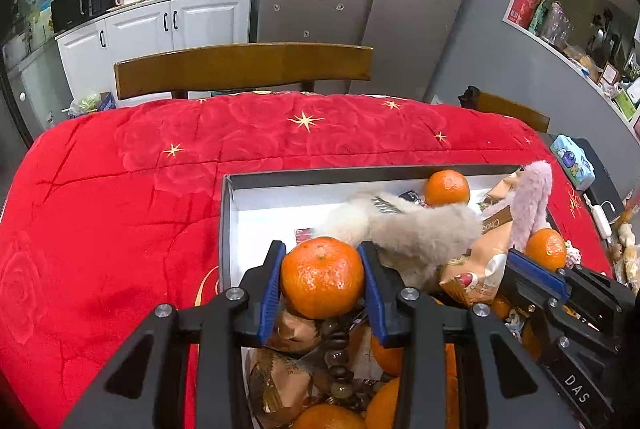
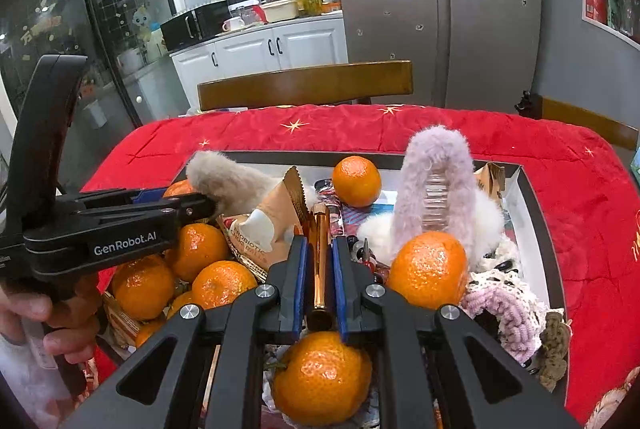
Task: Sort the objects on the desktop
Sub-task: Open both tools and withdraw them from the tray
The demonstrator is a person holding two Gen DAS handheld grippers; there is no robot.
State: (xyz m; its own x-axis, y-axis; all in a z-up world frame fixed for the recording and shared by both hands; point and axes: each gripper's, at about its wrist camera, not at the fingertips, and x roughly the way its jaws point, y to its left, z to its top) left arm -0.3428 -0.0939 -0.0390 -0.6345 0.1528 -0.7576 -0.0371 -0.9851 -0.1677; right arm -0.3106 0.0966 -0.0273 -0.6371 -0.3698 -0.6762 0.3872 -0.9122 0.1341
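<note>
A dark-rimmed box [image 1: 230, 213] with a white inside sits on the red tablecloth, full of oranges, snack packets, fluffy hair clips and beads. My left gripper [image 1: 322, 279] is shut on an orange [image 1: 322, 275] above the box's near left part. It shows at the left of the right wrist view [image 2: 200, 205], beside a beige fluffy clip [image 2: 224, 177]. My right gripper [image 2: 320, 277] is shut on a rose-gold tube [image 2: 320, 261] held lengthwise over the box. It appears at the right of the left wrist view [image 1: 532, 269]. A lilac fluffy clip [image 2: 436, 169] stands upright.
Several loose oranges [image 2: 356, 181] lie in the box with snack packets [image 2: 272, 225] and crochet scrunchies [image 2: 504, 309]. The red tablecloth [image 1: 120, 189] stretches left and beyond. Wooden chairs [image 1: 244, 67] stand at the far edge. A tissue pack [image 1: 572, 167] sits to the right.
</note>
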